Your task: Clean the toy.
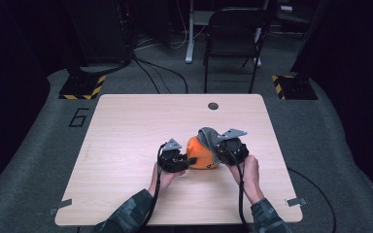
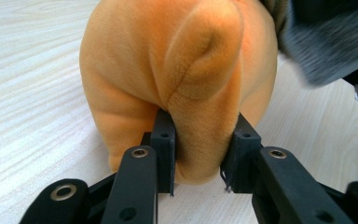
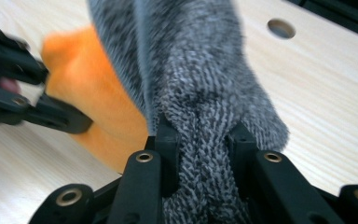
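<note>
While the wooden surface (image 1: 126,145) takes up most of the high view, all the action sits just right of its middle, toward the person's edge. Using the orange plush (image 1: 201,154) as the landmark: it rests on the surface with a grey knit sock (image 1: 207,137) draped over its top and far-right side. Behind the plush, near the surface's far edge, there's a small round hole (image 1: 213,106), and further back past that a dark folding chair (image 1: 233,39) stands on the floor.

Left claw (image 1: 188,160) comes in from the plush's left side, and in the left gripper view its jaws are pinched in on a fat fold of the orange plush (image 2: 182,84), pads pressing into the fur on both sides. So it's got a firm hold, closed as far as the stuffing lets it.

Right claw (image 1: 218,145) sits on the plush's right, touching it. In the right gripper view its jaws are clamped on a bunched-up bit of the sock (image 3: 200,116), the knit squeezed tight between them, with the plush (image 3: 102,107) peeking out just to the left of it.
</note>
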